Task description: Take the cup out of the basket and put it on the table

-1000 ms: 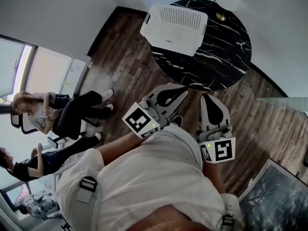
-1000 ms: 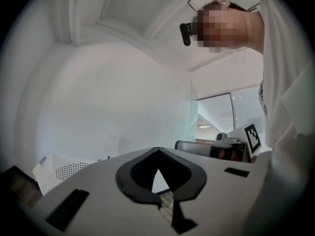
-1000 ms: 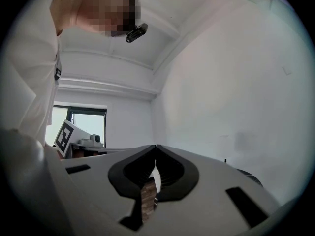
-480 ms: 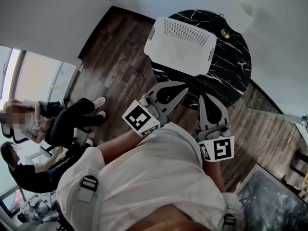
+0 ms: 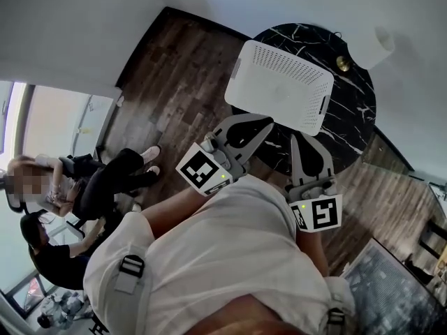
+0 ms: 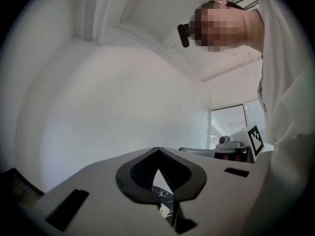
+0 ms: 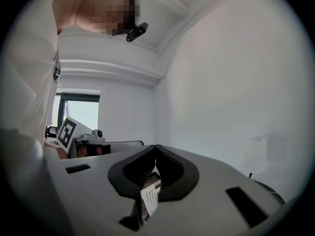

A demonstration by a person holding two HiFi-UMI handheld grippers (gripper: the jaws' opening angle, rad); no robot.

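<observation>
A white perforated basket (image 5: 283,82) stands on a round black marble table (image 5: 353,107) at the upper right of the head view. I cannot make out a cup inside it. Both grippers are held close to the person's body and point toward the table. My left gripper (image 5: 267,121) is shut and empty, its tip near the table's near edge. My right gripper (image 5: 296,139) is also shut with nothing in it. In the left gripper view the jaws (image 6: 156,150) meet, with a sliver of marble behind them. The right gripper view shows its jaws (image 7: 156,147) together and a slice of basket (image 7: 150,198) below.
A white lamp (image 5: 383,45) with a brass base stands at the table's far side, also seen as a lamp (image 7: 256,154) in the right gripper view. Two seated people (image 5: 84,187) are at the left on the wooden floor. A dark rug (image 5: 394,285) lies at the lower right.
The head view has swung: table and basket now sit further right and lower, closer to the gripper tips. Both grippers stay shut near the body.
</observation>
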